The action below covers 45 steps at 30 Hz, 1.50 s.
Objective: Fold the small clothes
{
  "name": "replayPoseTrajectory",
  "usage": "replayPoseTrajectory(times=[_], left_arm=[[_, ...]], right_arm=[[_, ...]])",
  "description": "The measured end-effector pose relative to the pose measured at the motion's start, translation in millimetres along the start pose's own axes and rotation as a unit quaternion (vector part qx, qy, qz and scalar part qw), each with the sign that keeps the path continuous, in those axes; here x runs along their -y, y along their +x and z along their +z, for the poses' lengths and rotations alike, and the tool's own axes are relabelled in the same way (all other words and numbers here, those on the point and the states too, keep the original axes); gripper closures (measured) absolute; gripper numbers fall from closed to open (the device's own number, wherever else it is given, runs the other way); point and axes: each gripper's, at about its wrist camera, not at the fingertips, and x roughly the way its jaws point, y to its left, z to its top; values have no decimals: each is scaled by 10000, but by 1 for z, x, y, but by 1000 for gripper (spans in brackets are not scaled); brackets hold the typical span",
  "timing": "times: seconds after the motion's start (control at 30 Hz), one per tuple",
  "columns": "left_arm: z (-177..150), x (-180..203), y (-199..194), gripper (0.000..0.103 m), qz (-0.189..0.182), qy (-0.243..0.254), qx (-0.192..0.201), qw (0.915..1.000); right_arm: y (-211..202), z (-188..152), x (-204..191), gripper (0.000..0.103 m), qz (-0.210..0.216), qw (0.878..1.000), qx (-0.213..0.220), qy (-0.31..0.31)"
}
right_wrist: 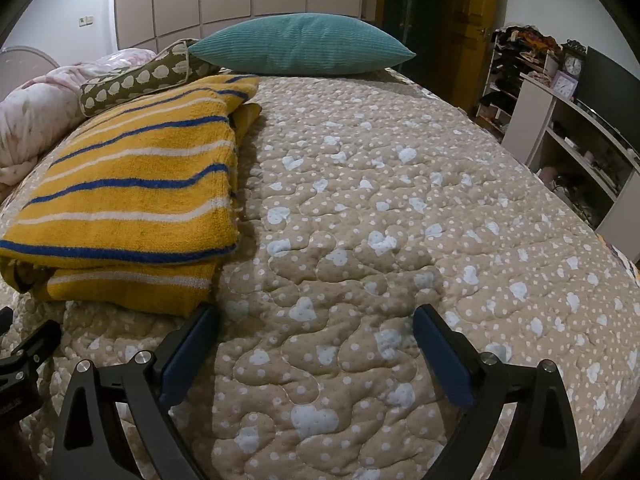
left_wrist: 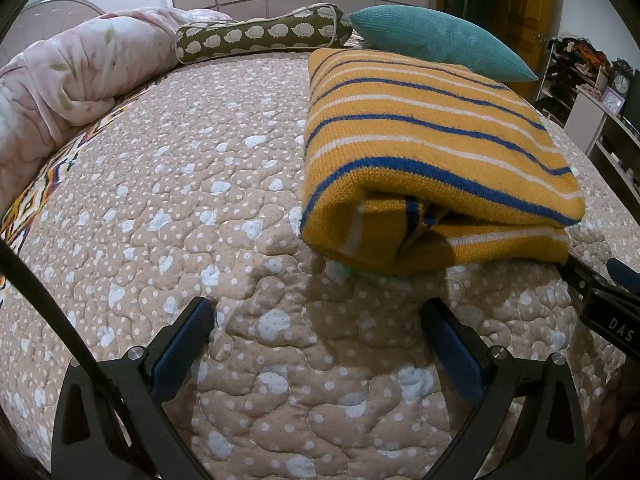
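Quilted beige bedding (right_wrist: 360,220), puffy and dotted with pale hearts, covers the bed. Along its far edge lie a teal ribbed cushion (right_wrist: 304,46), a brown hedgehog-print bolster (left_wrist: 264,34) and a bunched pink duvet (left_wrist: 76,72); shelves with clocks (right_wrist: 576,68) stand off the right side. A folded yellow knit sweater (left_wrist: 432,148), fuzzy with blue and white stripes, lies mid-bed, long axis toward the cushions, rolled fold facing the near edge. Left gripper (left_wrist: 318,318) and right gripper (right_wrist: 316,318) hover near it, fingers spread wide, holding nothing.
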Motion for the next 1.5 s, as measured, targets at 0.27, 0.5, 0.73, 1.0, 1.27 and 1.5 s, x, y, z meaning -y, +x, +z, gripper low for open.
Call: replayPoseTrajectory(times=[0.27, 0.5, 0.73, 1.0, 1.27, 1.5], left_arm=[[-1, -1, 0, 0, -12, -19, 31, 10000], [-3, -1, -3, 0, -20, -31, 72, 10000], [-4, -1, -2, 0, -20, -31, 74, 10000], [-5, -1, -2, 0, -20, -33, 82, 10000], [-5, -1, -2, 0, -21, -35, 84, 10000], [-6, -1, -2, 0, -17, -35, 50, 10000]], right_arm=[[0, 0, 0, 3, -12, 10000, 0, 1], [0, 0, 1, 3, -11, 10000, 0, 13], [-1, -1, 0, 3, -40, 10000, 0, 23], [-2, -2, 0, 3, -63, 10000, 3, 30], [-1, -2, 0, 3, -57, 10000, -1, 39], [-1, -2, -1, 2, -97, 9999, -30, 37]])
